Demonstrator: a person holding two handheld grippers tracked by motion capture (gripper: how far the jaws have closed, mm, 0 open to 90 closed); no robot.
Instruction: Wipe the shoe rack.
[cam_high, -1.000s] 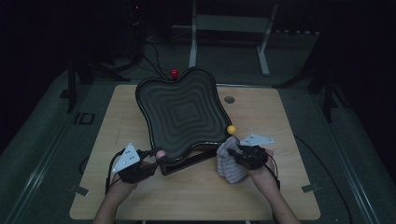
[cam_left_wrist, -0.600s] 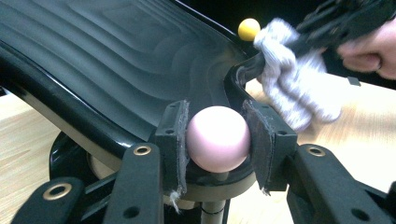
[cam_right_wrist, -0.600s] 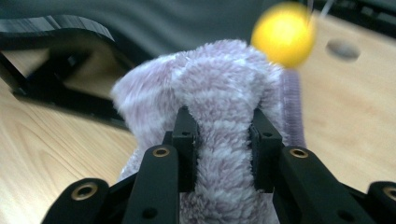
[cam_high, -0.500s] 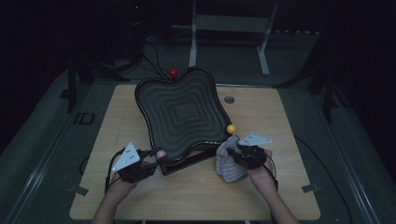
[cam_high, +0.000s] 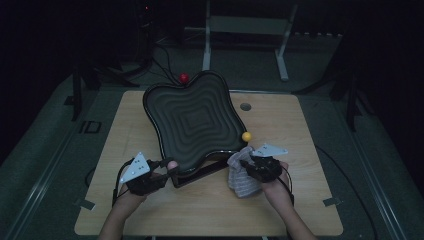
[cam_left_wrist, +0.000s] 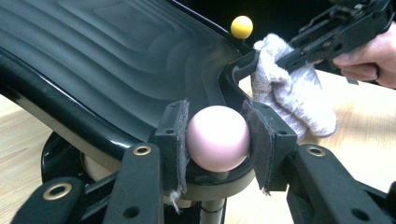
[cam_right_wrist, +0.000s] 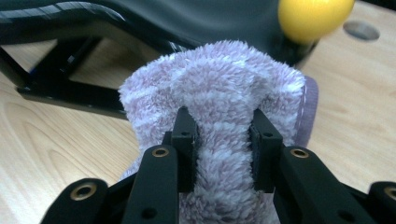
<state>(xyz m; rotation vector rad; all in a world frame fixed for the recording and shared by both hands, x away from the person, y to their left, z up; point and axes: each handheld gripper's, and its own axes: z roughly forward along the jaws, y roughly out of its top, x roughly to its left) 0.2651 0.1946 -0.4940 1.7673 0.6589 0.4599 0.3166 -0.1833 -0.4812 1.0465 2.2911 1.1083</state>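
Your right gripper (cam_high: 248, 168), clamped on the bunched cloth (cam_right_wrist: 219, 121), sits just beside the tray (cam_high: 195, 120) rim below the yellow knob (cam_high: 246, 136), while your left gripper (cam_left_wrist: 215, 140) pinches the pink knob (cam_left_wrist: 217, 137).

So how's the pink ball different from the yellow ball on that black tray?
The pink ball is clamped between the left gripper pads at the black tray's near corner; the yellow ball is gripped by nothing, though the cloth lies close beside it. Pink is pale and matte, yellow saturated. Both are smooth round knobs at the tray's corners.
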